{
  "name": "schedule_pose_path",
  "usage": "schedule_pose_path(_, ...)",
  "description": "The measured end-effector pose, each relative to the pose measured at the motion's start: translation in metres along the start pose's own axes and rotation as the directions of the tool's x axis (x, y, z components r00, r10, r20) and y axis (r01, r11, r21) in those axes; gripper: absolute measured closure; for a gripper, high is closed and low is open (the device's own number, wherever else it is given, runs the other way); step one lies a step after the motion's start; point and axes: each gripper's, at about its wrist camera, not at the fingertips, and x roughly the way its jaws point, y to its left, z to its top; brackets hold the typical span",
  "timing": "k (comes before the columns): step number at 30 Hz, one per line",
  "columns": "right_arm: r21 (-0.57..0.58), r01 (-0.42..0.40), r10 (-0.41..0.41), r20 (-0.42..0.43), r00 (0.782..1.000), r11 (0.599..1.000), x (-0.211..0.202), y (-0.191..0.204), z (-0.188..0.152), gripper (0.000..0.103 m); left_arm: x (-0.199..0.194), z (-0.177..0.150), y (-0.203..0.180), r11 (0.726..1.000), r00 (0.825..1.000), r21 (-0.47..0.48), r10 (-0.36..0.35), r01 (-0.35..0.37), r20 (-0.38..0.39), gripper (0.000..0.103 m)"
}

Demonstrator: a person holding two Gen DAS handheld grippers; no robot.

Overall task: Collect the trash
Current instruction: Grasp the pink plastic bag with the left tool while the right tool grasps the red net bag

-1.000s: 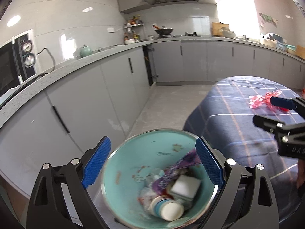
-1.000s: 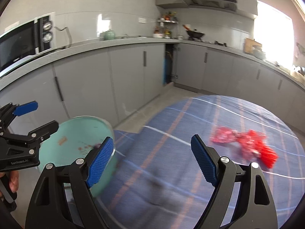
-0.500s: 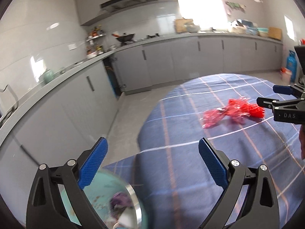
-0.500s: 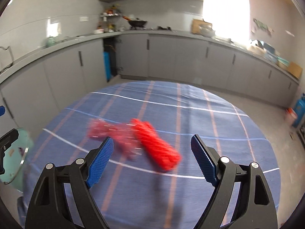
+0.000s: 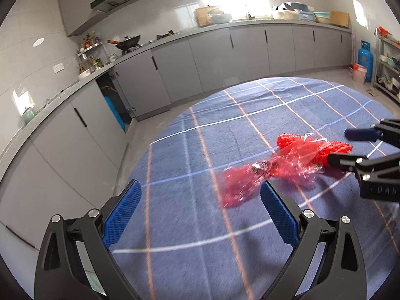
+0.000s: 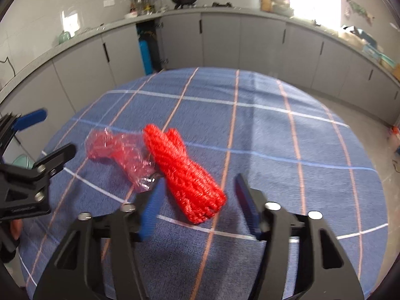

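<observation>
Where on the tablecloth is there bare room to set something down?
Free: the far half of the tablecloth beyond the red rope bundle, and the stretch right of it. Crowded: near-left, where the red plastic wrapper touches the bundle, between left gripper and right gripper.

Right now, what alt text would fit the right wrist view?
The open right tool straddles the near end of a red rope bundle on a blue plaid tablecloth. Crumpled red cellophane lies left of the bundle, with the left tool at the frame's left edge.
</observation>
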Motion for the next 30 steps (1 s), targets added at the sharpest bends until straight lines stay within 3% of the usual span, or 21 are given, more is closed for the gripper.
schedule_pose_path(2,-0.005,-0.02,0.02,-0.016,1.0,1.0,0.001,0.001,-0.005,0.077,0.008,0.002,-0.007,1.0,1.0,0.009,-0.004,0.004,-0.008,0.009)
schedule_pose_path(4,0.007,-0.031,0.031,-0.002,1.0,0.999,-0.005,-0.001,-0.007,0.087,0.013,0.004,-0.011,1.0,1.0,0.012,-0.016,0.016,-0.017,0.009)
schedule_pose_path(10,0.095,0.036,-0.041,0.044,0.998,0.995,-0.029,-0.025,-0.016,0.089,0.024,0.014,-0.027,0.997,0.998,0.059,-0.057,0.059,-0.031,0.009)
schedule_pose_path(14,0.116,0.038,-0.044,0.047,0.998,0.992,-0.034,-0.031,-0.025,0.089,0.044,0.016,-0.036,0.989,0.984,0.064,-0.122,0.131,-0.126,0.01)
schedule_pose_path(18,0.121,0.037,-0.045,0.063,0.997,0.992,-0.042,-0.031,-0.025,0.089,0.052,0.017,-0.043,0.977,0.968,0.076,-0.182,0.197,-0.171,0.022)
schedule_pose_path(19,0.122,0.038,-0.046,0.065,0.997,0.992,-0.043,-0.031,-0.025,0.089,0.053,0.017,-0.045,0.973,0.964,0.084,-0.196,0.213,-0.178,0.036)
schedule_pose_path(20,0.124,0.039,-0.047,0.064,0.997,0.992,-0.043,-0.031,-0.026,0.089,0.053,0.016,-0.047,0.968,0.959,0.09,-0.217,0.236,-0.18,0.041)
schedule_pose_path(22,0.137,0.037,-0.045,0.06,0.997,0.99,-0.042,-0.034,-0.026,0.089,0.05,0.016,-0.052,0.959,0.955,0.111,-0.241,0.262,-0.175,0.063)
schedule_pose_path(25,0.154,0.041,-0.053,0.076,0.996,0.987,-0.046,-0.038,-0.025,0.089,0.046,0.014,-0.056,0.96,0.958,0.12,-0.232,0.254,-0.168,0.07)
schedule_pose_path(30,0.184,0.03,-0.048,0.093,0.994,0.983,-0.056,-0.038,-0.031,0.089,0.026,0.008,-0.041,0.97,0.968,0.08,-0.219,0.23,-0.122,0.073)
